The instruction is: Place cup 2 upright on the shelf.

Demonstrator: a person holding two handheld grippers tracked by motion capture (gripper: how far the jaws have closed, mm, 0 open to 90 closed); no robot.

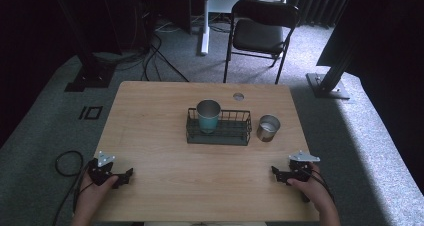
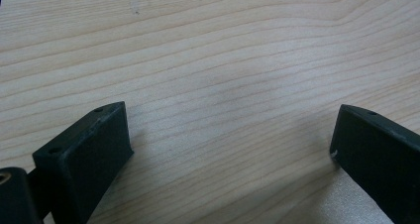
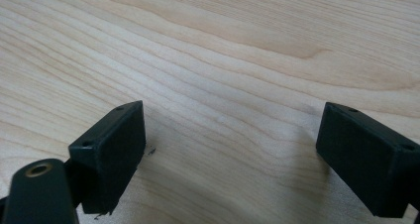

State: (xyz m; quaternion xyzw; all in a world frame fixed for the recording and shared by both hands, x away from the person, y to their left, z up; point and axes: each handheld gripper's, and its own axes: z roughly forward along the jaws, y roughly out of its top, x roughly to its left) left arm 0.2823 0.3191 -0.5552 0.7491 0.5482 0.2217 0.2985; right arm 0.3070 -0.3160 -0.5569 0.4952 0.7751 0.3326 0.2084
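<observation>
Wooden tabletop (image 1: 165, 181) carries both grippers at the lower frame corners: left gripper (image 1: 125, 177) and right gripper (image 1: 278, 175), fingers spread wide, holding nothing. Something brown, perhaps round, is cut off at the top edge of the right gripper view.

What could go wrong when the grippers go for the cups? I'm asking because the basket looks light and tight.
1. The teal cup stands inside the wire basket; a jaw could catch the wires and drag the basket along.
2. The steel cup stands close beside the basket's right end, so the right gripper might knock it over.
3. Both cups look smooth, so they may slip from the left gripper or the right.
</observation>
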